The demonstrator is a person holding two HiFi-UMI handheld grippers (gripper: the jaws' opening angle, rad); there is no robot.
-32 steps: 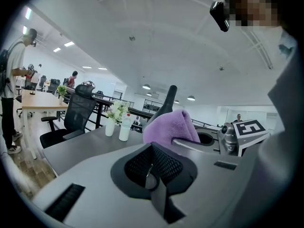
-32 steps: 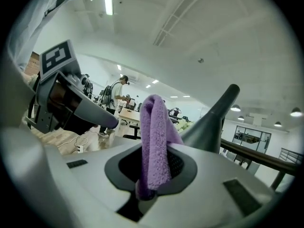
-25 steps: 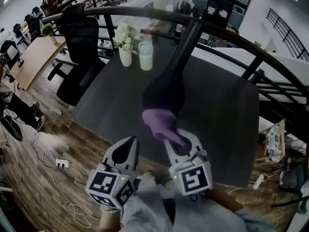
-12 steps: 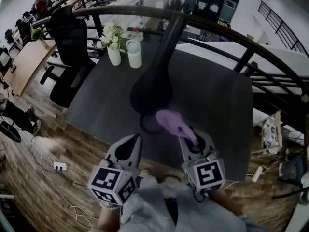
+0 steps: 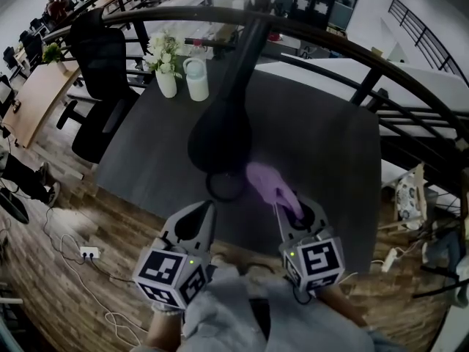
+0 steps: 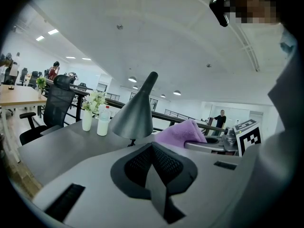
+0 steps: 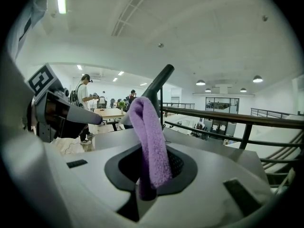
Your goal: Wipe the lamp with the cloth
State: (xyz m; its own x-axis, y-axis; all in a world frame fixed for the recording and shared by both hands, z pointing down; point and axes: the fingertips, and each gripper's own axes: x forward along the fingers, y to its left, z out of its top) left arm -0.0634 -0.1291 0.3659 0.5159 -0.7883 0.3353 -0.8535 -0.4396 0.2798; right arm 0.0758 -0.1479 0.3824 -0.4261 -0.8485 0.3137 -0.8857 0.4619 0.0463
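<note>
Dark grey tabletop [image 5: 330, 167] fills the middle of the head view, with a wooden floor at its near edge and a black railing [image 5: 352, 42] curving behind it.

On the table stands the lamp [image 5: 220, 134], a dark cone shade with its mouth turned down and its stem leaning up and away toward the railing. The left gripper view shows the shade [image 6: 134, 115] widening downward over a small foot.

The purple cloth [image 5: 267, 182] sits at the shade's lower right edge; whether it touches the shade cannot be told. The right gripper [image 5: 293, 211] has its jaws clamped on the cloth's lower end. In the right gripper view the cloth [image 7: 149, 141] rises from between the jaws as a folded strip, with the lamp stem [image 7: 156, 87] just behind it.

The left gripper [image 5: 194, 222] is held beside it, to the left of the lamp and near the table's near edge, its jaws pressed together with nothing between them [image 6: 154, 167]. Both grippers point forward across the table, held close in front of the person's body. Their marker cubes face the head camera and grey sleeves show behind them.

At the table's far left corner a white vase of flowers [image 5: 165, 79] stands just beside a white bottle [image 5: 196, 79]. A black office chair [image 5: 110, 64] is off that corner.
</note>
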